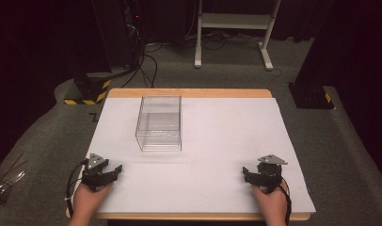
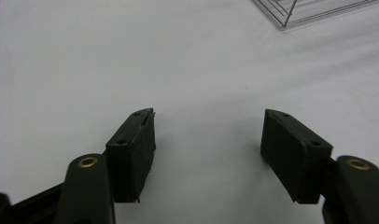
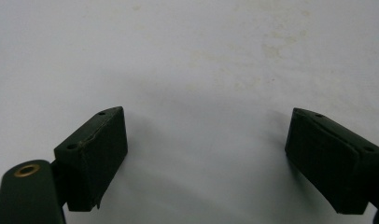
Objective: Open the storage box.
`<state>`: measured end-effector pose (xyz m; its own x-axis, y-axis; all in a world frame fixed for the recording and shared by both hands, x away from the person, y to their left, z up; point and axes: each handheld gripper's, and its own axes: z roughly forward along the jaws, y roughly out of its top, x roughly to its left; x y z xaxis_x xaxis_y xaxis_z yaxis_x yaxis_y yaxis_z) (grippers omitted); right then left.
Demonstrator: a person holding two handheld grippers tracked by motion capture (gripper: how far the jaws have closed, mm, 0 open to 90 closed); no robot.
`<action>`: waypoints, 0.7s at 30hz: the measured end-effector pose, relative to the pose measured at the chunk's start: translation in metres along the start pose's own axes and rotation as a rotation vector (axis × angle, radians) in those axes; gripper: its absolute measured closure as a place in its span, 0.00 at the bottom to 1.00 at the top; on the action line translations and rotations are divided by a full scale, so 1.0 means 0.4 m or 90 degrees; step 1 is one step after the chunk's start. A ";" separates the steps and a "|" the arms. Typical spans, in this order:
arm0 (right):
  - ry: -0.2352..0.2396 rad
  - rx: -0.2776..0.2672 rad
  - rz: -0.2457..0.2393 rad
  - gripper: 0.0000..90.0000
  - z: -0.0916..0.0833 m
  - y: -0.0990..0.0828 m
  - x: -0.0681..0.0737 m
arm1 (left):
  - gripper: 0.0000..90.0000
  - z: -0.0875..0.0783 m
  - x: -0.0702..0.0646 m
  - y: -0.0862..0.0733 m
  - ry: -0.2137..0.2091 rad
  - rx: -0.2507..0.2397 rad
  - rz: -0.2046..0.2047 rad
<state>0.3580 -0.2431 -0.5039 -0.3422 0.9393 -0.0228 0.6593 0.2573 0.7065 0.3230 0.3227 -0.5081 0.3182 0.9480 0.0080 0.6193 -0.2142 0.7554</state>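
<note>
White table (image 1: 217, 141): one clear box (image 1: 159, 123) (empty), two grippers, fingers apart.

Dim room beyond a wooden table (image 1: 189, 93) topped with a white sheet (image 1: 226, 141). Grey carpet (image 1: 226, 75) across the floor, black cables (image 1: 147, 66) trailing at upper left. White metal stand (image 1: 234, 21) at top centre; yellow-and-black striped base (image 1: 88, 92) at left. Dark curtains behind.

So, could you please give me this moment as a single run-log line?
left tongs: open, empty | right tongs: open, empty | clear rectangular plastic box: untouched, nearer left tongs | white table: both tongs at near edge
</note>
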 end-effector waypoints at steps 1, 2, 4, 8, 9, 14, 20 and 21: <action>0.000 0.000 0.000 0.14 0.000 0.000 0.000 | 0.39 0.000 -0.001 0.000 0.003 0.001 0.004; 0.000 0.000 0.000 0.14 0.000 0.000 0.000 | 0.39 0.000 -0.001 0.000 0.004 0.001 0.005; 0.000 -0.001 0.002 0.14 0.000 0.000 0.000 | 0.39 0.000 -0.002 0.000 0.004 0.001 0.003; 0.003 0.000 0.002 0.14 0.000 -0.001 -0.001 | 0.39 0.000 -0.002 0.000 0.004 0.001 0.003; 0.001 -0.001 0.000 0.14 0.000 -0.001 0.000 | 0.39 0.000 -0.003 0.000 0.005 0.001 0.004; 0.001 -0.002 -0.001 0.14 0.000 -0.001 0.000 | 0.38 -0.001 -0.001 0.000 0.004 0.001 0.004; 0.001 0.000 -0.001 0.13 0.000 0.000 0.000 | 0.39 -0.002 -0.001 0.001 0.003 0.001 0.000; 0.001 0.000 -0.001 0.14 0.000 0.000 0.000 | 0.39 -0.002 -0.002 0.001 0.004 0.001 -0.001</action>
<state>0.3579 -0.2432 -0.5041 -0.3444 0.9385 -0.0224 0.6590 0.2587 0.7062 0.3224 0.3222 -0.5074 0.3134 0.9496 0.0112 0.6205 -0.2137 0.7545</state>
